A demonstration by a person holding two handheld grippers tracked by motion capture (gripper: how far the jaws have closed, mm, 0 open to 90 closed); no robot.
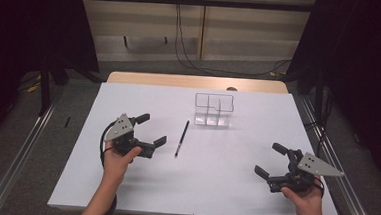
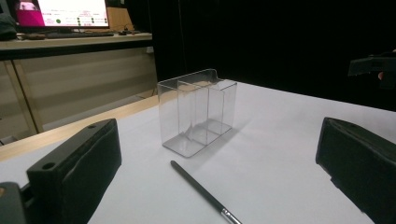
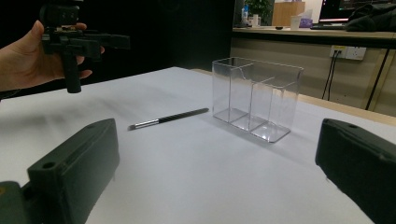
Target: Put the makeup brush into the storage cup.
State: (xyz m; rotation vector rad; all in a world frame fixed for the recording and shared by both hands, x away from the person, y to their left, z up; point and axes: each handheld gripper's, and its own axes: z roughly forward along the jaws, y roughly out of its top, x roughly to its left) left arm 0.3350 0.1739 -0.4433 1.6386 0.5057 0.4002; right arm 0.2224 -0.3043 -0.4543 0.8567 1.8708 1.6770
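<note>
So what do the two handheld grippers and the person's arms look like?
Both the left gripper and the right gripper are black, each with two blocky jaws and a grey three-cornered plate on top. A black cable trails from the left one. The forearms are bare, with no sleeves in view.

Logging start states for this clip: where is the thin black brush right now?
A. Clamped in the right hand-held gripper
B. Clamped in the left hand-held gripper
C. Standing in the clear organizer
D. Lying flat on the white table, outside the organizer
D: the brush lies flat on the table, apart from the clear organizer, and both the left hand-held gripper and right hand-held gripper are open and hold nothing.
</note>
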